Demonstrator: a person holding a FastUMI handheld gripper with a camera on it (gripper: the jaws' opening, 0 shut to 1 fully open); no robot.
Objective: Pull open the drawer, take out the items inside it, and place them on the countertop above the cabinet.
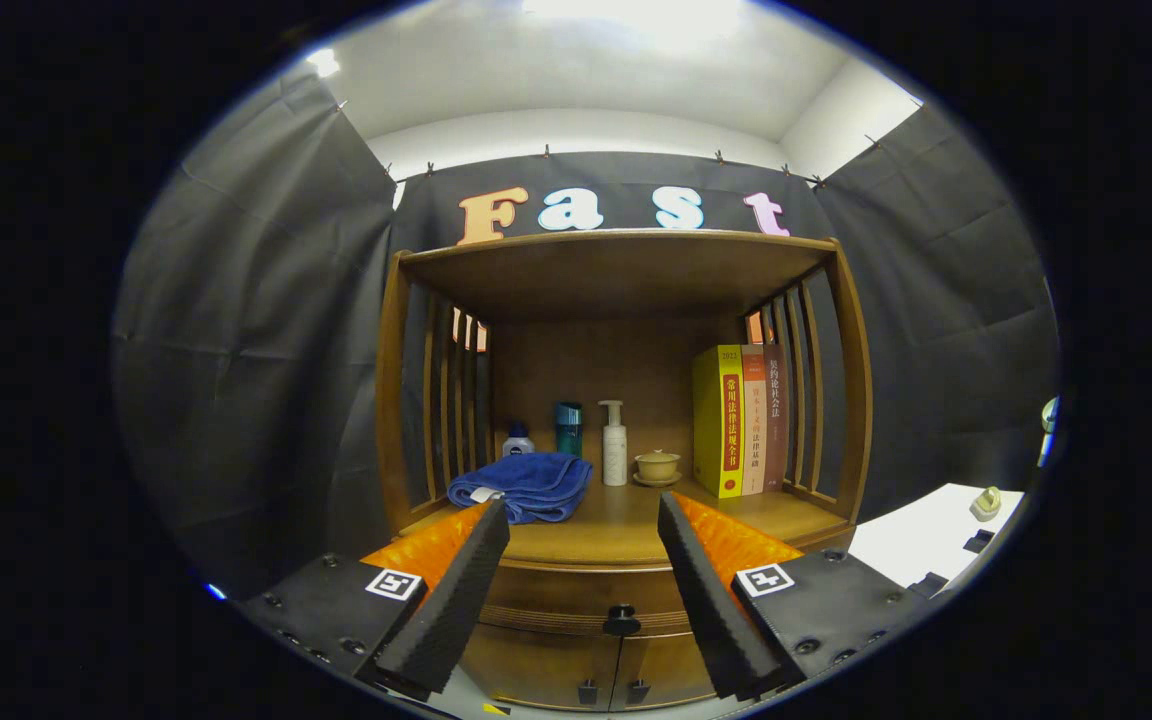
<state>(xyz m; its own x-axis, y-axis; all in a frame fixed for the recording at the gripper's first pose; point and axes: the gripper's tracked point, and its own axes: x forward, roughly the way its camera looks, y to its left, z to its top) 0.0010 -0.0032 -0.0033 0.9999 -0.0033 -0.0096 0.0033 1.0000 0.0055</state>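
Three books [739, 420], Chinese-titled spines, on countertop [626, 520] — gripper [584, 520] fingers wide, drawer [576, 600] closed.

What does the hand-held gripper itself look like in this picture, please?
The hand-held gripper has two long wedge-shaped fingers with a finely ribbed inner surface. Each finger is mounted on a dark block with small screws, and each block carries a square black-and-white marker. The fingers stand open.

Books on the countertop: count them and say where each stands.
3, upright side by side beyond the open gripper: yellow book nearest the cup, middle book, dark book against the slats.
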